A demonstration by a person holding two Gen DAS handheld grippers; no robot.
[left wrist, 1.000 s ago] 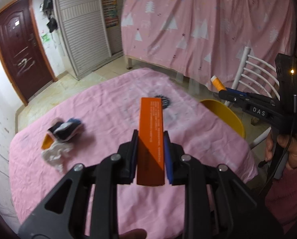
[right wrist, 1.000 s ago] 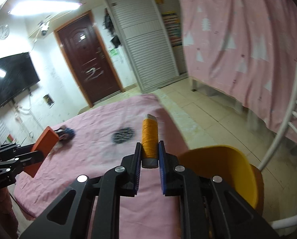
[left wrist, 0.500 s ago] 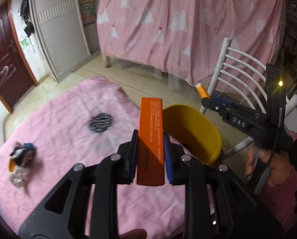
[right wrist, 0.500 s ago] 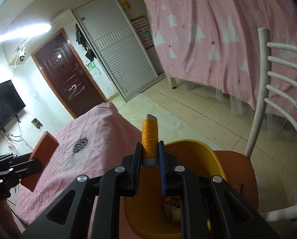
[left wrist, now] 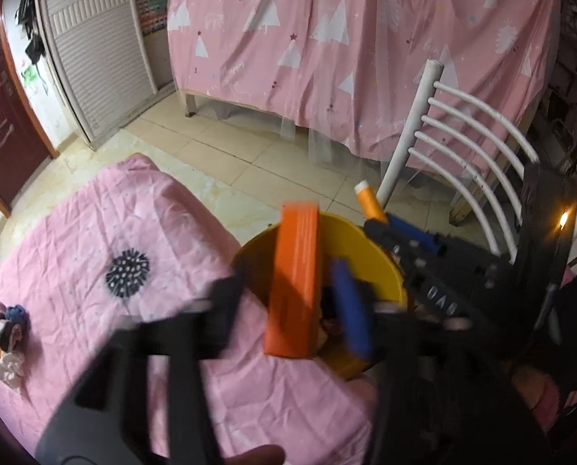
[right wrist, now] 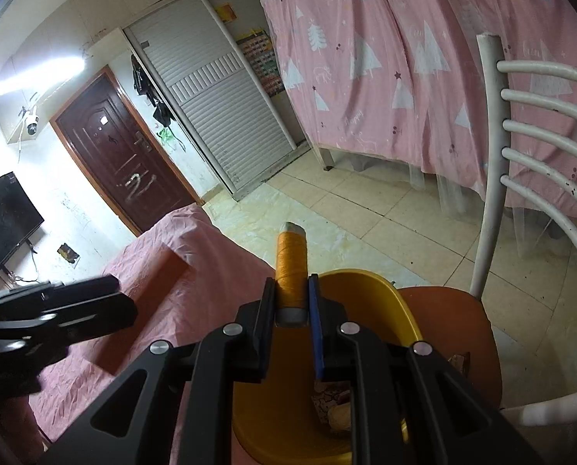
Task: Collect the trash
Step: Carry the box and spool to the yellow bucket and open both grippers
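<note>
My left gripper [left wrist: 288, 306] is blurred and its jaws stand apart. The orange box [left wrist: 294, 279] sits between them over the yellow bin [left wrist: 385, 267], no longer squeezed. My right gripper [right wrist: 292, 298] is shut on an orange thread spool [right wrist: 290, 267] and holds it above the yellow bin's [right wrist: 366, 283] near rim. The spool also shows in the left wrist view [left wrist: 370, 203]. Some trash lies in the bin's bottom [right wrist: 339, 407].
The bin stands on an orange chair seat [right wrist: 455, 317] with a white slatted back [right wrist: 521, 124], beside the pink-covered table [left wrist: 95, 255]. A black spiky ball [left wrist: 127, 267] and a pile of scraps [left wrist: 7, 333] lie on the table.
Both grippers moved right from the table to over the bin. My left gripper's jaws have opened around the orange box. The right gripper still holds the spool.
</note>
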